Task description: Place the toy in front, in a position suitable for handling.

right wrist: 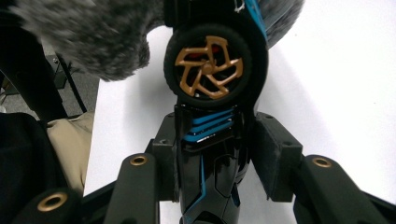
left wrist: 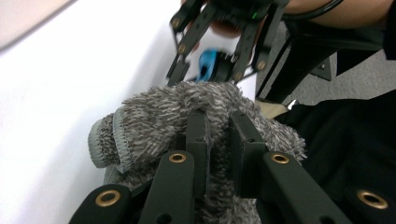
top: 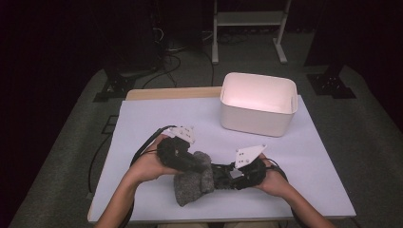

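White bin (top: 256, 111) at the counter's (top: 157, 123) far right, inside bare, left gripper (top: 202, 166) clenched on grey fuzzy sock (top: 190, 187) near front edge, right gripper (top: 223, 176) grasping black-and-blue toy car (right wrist: 210, 140) touching the sock

Grey fuzzy sock (top: 192, 183) over black-blue toy car (right wrist: 212, 130)

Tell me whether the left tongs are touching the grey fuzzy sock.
Touching. In the left gripper view the left tongs are pinched shut on the grey fuzzy sock, with its pile bunched between and around the jaws.
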{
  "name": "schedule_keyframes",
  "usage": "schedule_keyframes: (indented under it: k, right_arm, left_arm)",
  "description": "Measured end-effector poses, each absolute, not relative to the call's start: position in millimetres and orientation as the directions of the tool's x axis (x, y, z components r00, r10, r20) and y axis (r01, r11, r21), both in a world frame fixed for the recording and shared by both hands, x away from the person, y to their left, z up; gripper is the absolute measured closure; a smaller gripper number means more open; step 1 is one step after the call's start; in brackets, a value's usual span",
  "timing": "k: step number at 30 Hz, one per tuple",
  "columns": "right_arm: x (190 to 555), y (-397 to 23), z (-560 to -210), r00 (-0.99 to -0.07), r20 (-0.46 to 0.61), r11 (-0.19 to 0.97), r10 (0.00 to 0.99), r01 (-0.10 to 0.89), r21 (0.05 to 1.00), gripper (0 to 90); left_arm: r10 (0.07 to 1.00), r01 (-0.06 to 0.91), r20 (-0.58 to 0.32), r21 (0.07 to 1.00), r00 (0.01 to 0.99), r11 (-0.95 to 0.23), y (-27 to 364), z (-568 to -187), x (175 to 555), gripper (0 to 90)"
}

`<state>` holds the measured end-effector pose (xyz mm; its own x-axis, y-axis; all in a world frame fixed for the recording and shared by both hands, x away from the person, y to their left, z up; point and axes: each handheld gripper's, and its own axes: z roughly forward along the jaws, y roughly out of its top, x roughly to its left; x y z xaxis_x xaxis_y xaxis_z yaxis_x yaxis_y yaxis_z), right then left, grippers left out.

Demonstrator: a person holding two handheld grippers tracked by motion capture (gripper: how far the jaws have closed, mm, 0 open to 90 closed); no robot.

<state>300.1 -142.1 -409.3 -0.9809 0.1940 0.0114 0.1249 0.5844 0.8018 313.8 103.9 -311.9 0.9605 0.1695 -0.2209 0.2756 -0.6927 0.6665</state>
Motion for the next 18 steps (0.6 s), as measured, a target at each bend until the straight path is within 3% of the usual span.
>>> schedule_keyframes:
  k: [11,18]
  right_arm:
    - [301,-151,-406,-0.980,0.032,0.593,0.198,0.146,0.792,50.2]
    - [298,-149,-402,-0.982,0.004,0.619,0.190,0.123,0.776,55.5]
  left_arm:
    - [0.154,0.256,-0.210,0.658,0.965,-0.708,94,-310,312,79.9]
    - [0.153,0.257,-0.212,0.658,0.965,-0.708,92,-309,313,79.9]
